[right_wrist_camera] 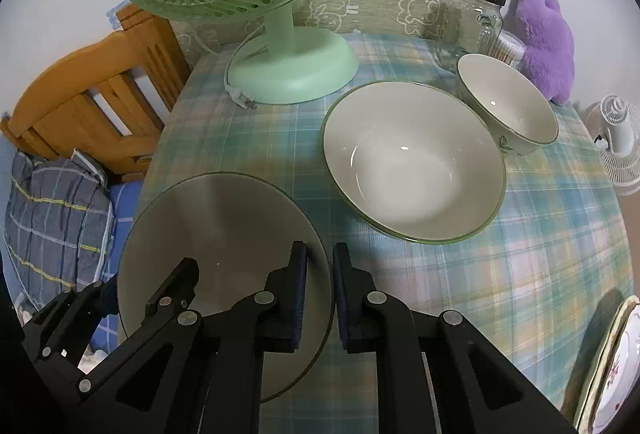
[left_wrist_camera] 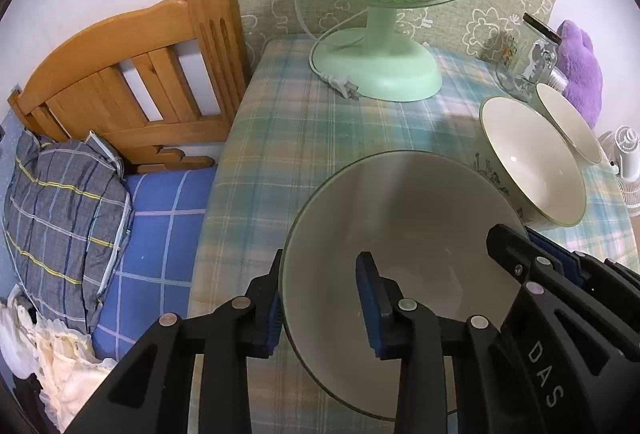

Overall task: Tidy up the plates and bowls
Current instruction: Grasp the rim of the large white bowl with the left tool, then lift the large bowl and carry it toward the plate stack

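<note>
A large cream bowl with a green rim (left_wrist_camera: pixel 404 218) (right_wrist_camera: pixel 216 234) is near the table's front left. My left gripper (left_wrist_camera: pixel 320 298) straddles its left rim, one finger outside, one inside, with a gap. My right gripper (right_wrist_camera: pixel 320 294) is shut on its right rim; it shows at the right in the left wrist view (left_wrist_camera: pixel 516 254). A second large cream bowl (right_wrist_camera: pixel 412 161) (left_wrist_camera: pixel 532 157) sits mid-table. A smaller cream bowl with a leaf print (right_wrist_camera: pixel 508 105) (left_wrist_camera: pixel 568 121) stands behind it.
A green desk fan (right_wrist_camera: pixel 280 65) (left_wrist_camera: pixel 376 73) with its plug stands at the back on the plaid tablecloth (right_wrist_camera: pixel 540 234). A glass jar (right_wrist_camera: pixel 480 21) and purple plush (right_wrist_camera: pixel 544 41) are back right. Floral plates (right_wrist_camera: pixel 612 366) lie front right. A wooden bed (left_wrist_camera: pixel 132 85) is left.
</note>
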Available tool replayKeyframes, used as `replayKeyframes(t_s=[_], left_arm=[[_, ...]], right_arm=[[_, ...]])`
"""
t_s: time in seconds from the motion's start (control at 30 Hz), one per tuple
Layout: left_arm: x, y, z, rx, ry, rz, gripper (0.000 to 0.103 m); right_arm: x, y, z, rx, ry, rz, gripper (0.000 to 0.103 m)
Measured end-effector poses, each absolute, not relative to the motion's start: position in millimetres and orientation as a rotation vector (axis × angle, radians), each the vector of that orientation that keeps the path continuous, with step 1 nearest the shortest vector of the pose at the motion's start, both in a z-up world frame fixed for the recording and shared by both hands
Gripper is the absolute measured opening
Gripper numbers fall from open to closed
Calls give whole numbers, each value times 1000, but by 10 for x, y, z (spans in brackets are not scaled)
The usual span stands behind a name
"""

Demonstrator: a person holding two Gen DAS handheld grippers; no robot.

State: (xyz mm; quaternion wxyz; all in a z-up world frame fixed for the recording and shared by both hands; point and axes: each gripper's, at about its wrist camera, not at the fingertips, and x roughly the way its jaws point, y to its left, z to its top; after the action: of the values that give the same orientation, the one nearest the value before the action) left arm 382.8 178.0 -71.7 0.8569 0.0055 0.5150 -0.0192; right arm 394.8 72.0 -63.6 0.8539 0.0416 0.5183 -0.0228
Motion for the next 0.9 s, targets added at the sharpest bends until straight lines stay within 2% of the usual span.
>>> replayKeyframes(t_s=[0.4, 0.9], left_arm=[[3518, 1639, -644, -6, 1105, -38, 32], [2896, 1016, -445, -20, 1112, -22, 32]], right_arm=[[3682, 607, -546, 87, 1109, -38, 16], [3005, 11, -367, 101, 1122, -17, 16]])
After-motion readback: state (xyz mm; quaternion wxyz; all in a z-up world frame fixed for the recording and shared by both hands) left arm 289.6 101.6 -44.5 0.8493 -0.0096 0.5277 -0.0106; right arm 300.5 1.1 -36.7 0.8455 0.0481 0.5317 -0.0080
